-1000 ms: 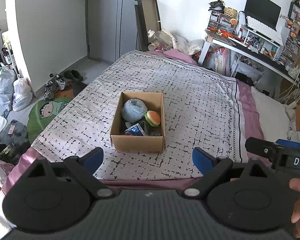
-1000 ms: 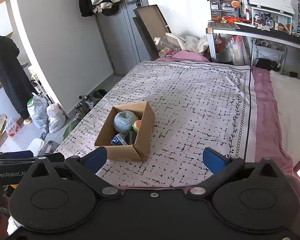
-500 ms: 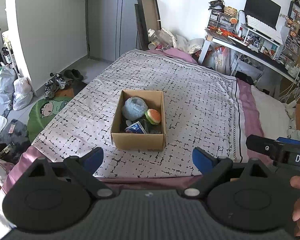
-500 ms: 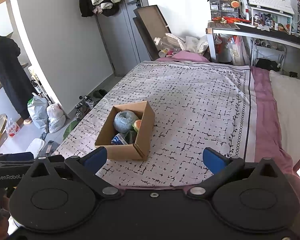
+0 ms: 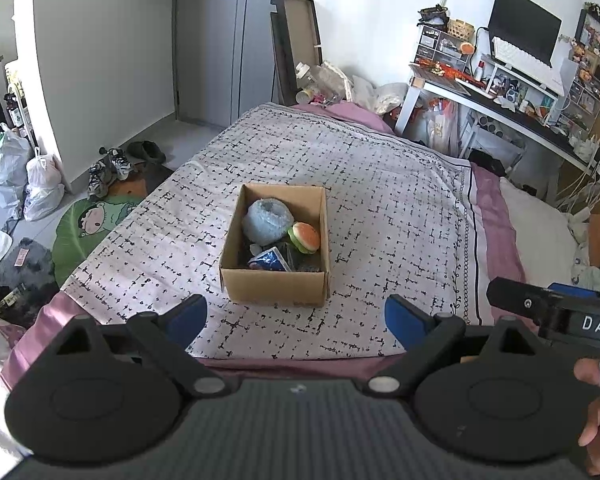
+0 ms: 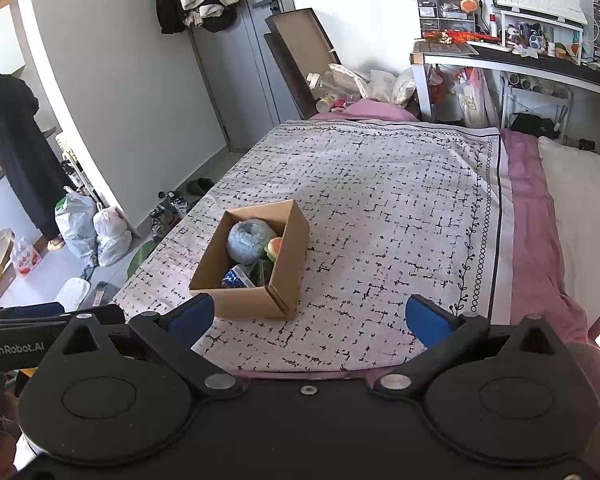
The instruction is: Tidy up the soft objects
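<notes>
Bedroom clutter frames a cardboard box (image 5: 275, 284) on the bed, soft toys (image 5: 269, 222) seemingly inside, as the left gripper (image 5: 296, 316) and right gripper (image 6: 308, 316) hover nearby, wide open and empty; a clumsy reach could tip it.

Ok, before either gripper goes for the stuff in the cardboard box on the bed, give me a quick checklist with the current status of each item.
1. Left gripper open and empty: ok.
2. Right gripper open and empty: ok.
3. Cardboard box upright, top open: ok.
4. Soft items within view: ok; the blue plush ball and burger toy lie on top, and a blue packet sits nearer the front wall.
5. Bedspread around the box free for setting things down: ok.
6. What lies under the top items: cannot tell, the dark bottom of the box is hidden.
</notes>
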Tool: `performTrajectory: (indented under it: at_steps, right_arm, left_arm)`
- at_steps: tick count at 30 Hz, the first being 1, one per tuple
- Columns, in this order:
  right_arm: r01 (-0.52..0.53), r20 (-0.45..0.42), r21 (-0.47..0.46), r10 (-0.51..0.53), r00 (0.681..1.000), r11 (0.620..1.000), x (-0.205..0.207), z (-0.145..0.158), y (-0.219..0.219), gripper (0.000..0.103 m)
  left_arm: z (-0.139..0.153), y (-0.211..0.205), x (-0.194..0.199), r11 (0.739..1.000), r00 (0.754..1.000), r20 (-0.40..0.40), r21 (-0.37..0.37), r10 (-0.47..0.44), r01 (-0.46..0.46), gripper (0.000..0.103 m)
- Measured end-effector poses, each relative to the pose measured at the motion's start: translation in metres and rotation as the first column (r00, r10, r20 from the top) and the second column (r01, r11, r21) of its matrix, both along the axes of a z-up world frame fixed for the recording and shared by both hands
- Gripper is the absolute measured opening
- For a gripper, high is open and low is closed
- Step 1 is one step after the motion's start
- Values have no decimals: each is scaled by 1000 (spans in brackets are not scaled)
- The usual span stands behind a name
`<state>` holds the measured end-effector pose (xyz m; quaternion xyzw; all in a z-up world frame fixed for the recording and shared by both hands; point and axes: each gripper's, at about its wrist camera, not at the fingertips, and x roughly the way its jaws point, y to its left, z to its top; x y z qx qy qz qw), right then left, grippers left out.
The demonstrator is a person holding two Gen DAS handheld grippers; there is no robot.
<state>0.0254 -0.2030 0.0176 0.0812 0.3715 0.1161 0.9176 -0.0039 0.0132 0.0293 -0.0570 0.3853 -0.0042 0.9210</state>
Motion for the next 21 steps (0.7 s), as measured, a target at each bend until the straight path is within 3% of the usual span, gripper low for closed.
performTrajectory:
  at_steps: [21]
  right_arm:
    - [3, -5, 12, -3, 1000, 1000, 0, -7, 2, 103]
  left_arm:
    - [-10, 1, 1, 1000, 1000, -8, -18, -6, 6, 95]
